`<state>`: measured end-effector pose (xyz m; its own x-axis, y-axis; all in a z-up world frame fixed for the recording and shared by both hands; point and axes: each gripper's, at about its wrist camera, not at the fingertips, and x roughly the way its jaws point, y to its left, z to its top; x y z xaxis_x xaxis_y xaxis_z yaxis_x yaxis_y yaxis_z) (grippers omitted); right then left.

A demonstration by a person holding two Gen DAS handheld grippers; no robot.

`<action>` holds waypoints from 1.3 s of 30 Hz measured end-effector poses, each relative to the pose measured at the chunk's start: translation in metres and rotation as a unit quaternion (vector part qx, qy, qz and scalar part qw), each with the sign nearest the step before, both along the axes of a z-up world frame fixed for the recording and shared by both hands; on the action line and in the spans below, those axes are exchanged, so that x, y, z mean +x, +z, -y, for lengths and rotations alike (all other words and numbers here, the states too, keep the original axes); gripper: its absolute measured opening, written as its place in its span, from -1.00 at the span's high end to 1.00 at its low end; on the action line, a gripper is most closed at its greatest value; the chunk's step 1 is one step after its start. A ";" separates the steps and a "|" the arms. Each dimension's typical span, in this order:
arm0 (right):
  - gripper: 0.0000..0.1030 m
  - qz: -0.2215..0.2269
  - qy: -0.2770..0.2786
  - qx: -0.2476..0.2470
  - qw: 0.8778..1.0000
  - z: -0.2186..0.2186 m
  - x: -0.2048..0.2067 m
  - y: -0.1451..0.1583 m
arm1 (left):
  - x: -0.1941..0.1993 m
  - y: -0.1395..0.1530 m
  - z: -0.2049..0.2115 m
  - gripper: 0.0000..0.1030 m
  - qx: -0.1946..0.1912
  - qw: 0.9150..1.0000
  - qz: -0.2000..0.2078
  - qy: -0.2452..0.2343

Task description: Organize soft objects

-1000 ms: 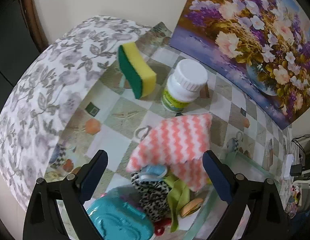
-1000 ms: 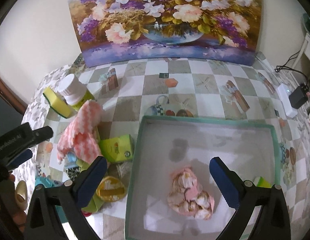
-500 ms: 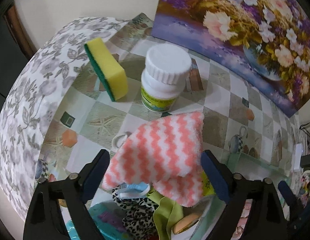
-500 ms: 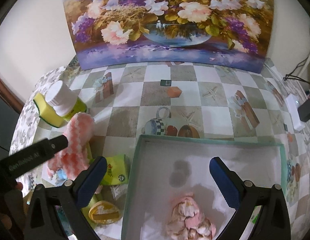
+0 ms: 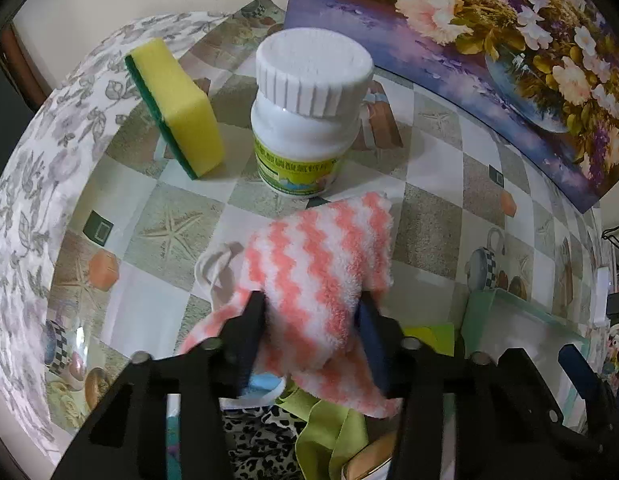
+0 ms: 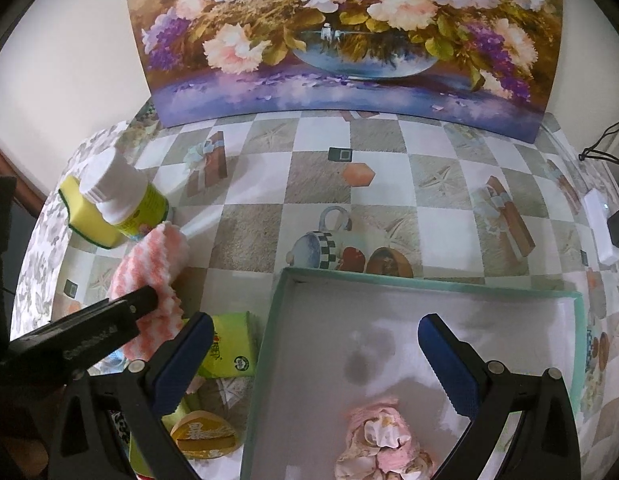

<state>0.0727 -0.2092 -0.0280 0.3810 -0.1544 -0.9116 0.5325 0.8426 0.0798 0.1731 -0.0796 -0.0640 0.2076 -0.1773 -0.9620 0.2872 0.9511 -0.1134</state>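
Left gripper clamped on pink-and-white zigzag cloth, both jaws pressed into fluffy fabric, lower edge of cloth hanging down behind jaws. Same cloth also seen from right wrist view, just beside white pill bottle. Yellow-green sponge standing on its edge left of bottle, near but apart from it. Below cloth, a heap of other items: leopard-print fabric, light green cloth, a small light blue thing, only partly visible.

Right gripper with jaws wide apart, holding nothing, positioned over teal-rimmed box. Inside box, crumpled pink floral fabric lying on white bottom, near front. Left of box: green packet and round yellow tin on checkered tablecloth. Large flower painting leaning against wall at back of table.
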 end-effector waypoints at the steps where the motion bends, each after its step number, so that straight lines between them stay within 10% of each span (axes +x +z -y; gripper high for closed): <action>1: -1.00 -0.001 0.000 0.001 1.000 0.000 0.000 -0.001 | 0.000 0.000 0.000 0.23 -0.002 1.000 0.000 0.001; 39: -0.63 0.020 0.120 0.041 0.992 -0.058 0.026 -0.027 | 0.024 0.045 -0.077 0.53 -0.052 0.991 0.029 0.121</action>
<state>0.0986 -0.1512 -0.0552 0.4336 0.0196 -0.9009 0.3122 0.9346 0.1706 0.1970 -0.0027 -0.0191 0.3107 -0.2122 -0.9265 0.0604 0.9772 -0.2035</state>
